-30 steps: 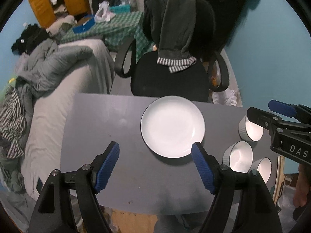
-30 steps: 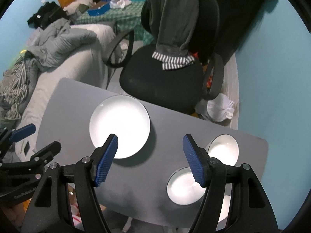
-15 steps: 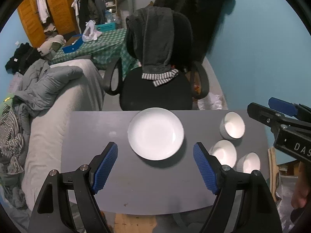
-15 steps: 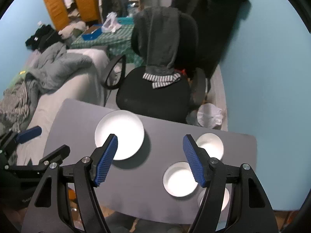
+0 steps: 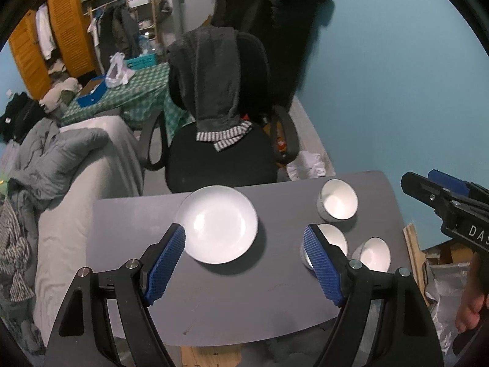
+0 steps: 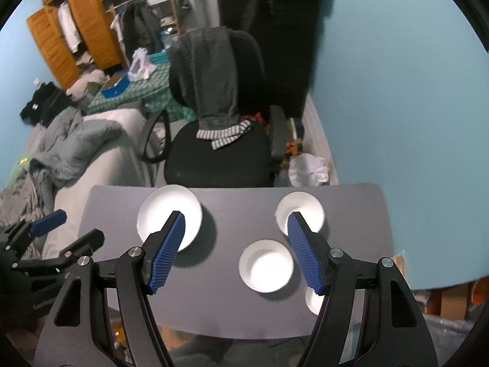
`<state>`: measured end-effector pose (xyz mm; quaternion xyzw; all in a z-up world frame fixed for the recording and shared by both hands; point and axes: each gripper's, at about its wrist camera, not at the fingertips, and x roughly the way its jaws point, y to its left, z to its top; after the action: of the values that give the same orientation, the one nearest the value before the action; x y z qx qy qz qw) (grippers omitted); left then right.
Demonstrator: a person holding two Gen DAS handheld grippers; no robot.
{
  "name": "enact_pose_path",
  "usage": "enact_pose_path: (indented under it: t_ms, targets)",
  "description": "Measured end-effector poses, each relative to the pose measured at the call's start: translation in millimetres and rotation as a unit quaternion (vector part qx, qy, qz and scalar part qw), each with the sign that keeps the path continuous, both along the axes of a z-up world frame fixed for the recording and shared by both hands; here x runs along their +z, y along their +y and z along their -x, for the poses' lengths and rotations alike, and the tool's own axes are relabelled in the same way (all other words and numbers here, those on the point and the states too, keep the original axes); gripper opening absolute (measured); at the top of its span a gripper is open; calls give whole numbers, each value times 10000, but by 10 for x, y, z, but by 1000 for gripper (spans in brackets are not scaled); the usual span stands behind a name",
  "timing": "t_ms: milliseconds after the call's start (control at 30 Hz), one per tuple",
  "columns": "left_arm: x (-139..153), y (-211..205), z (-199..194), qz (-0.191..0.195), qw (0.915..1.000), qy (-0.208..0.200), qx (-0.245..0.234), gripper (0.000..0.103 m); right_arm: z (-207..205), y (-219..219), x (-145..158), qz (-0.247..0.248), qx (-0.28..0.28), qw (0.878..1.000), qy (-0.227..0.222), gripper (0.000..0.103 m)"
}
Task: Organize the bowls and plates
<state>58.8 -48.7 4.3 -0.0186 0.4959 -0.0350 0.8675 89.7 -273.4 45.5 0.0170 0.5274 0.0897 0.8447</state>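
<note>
Behind table: chair, draped garment; bed leftward, possibly touching.

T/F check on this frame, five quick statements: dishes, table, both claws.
1. Three white bowls stand on the grey table. True: far bowl, middle bowl, near bowl.
2. The bowls are stacked. False: each stands apart on the table.
3. The left claw grips the white plate. False: it is open and empty above the table.
4. The right claw is open and holds nothing. True.
5. The plate sits right of the bowls. False: it lies to their left.
</note>
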Motion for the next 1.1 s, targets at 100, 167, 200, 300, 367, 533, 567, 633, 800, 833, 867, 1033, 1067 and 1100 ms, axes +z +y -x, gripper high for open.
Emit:
enact_pose_path:
  t_ms: [100, 167, 200, 300, 367, 533, 567, 633, 800, 833, 867, 1033, 1067, 1100]
  targets:
    - [32, -95, -18, 16, 9999, -33, -149, 81, 57, -114, 41, 11, -176, 9998, -53, 69]
    - [44, -151, -45, 46, 9997, -34, -256, 81, 80, -198, 67, -16, -314, 9995, -63, 69]
    - [45, -175, -52, 55, 9996, -29, -293, 81, 86, -228, 74, -17, -353, 9994, -62, 69]
    - [69, -253, -82, 77, 9991, -37, -418, 81, 121, -343, 100, -23, -519, 9986, -74, 69]
    - [80, -303, -94, 65, 9988, -35, -475, 81, 139, -413, 106, -5, -611, 9981, -73, 69]
    - [110, -443, -130, 100, 9977, -48, -666, 81, 204, -605, 134, 45, -832, 9965, -90, 69]
    - [111, -476, -136, 102, 9974, -51, -712, 81, 214, -639, 137, 50, -875, 9961, -95, 69]
    - [112, -557, -154, 92, 9966, -40, -813, 81, 239, -714, 144, 70, -977, 9952, -93, 69]
    - [86, -767, -201, 116, 9940, 6, -1089, 81, 286, -880, 146, 115, -1187, 9928, -79, 69]
    - [82, -789, -201, 113, 9937, 15, -1117, 81, 300, -910, 149, 127, -1232, 9923, -73, 69]
    - [73, -842, -213, 114, 9929, 43, -1183, 81, 308, -944, 148, 133, -1278, 9917, -61, 69]
    - [45, -1016, -234, 126, 9899, 100, -1408, 81, 345, -1092, 126, 133, -1499, 9886, 31, 69]
    - [43, -1042, -233, 124, 9894, 95, -1444, 81, 351, -1118, 120, 135, -1536, 9880, 50, 69]
    - [41, -1080, -238, 116, 9888, 99, -1483, 81, 359, -1145, 109, 143, -1567, 9875, 65, 69]
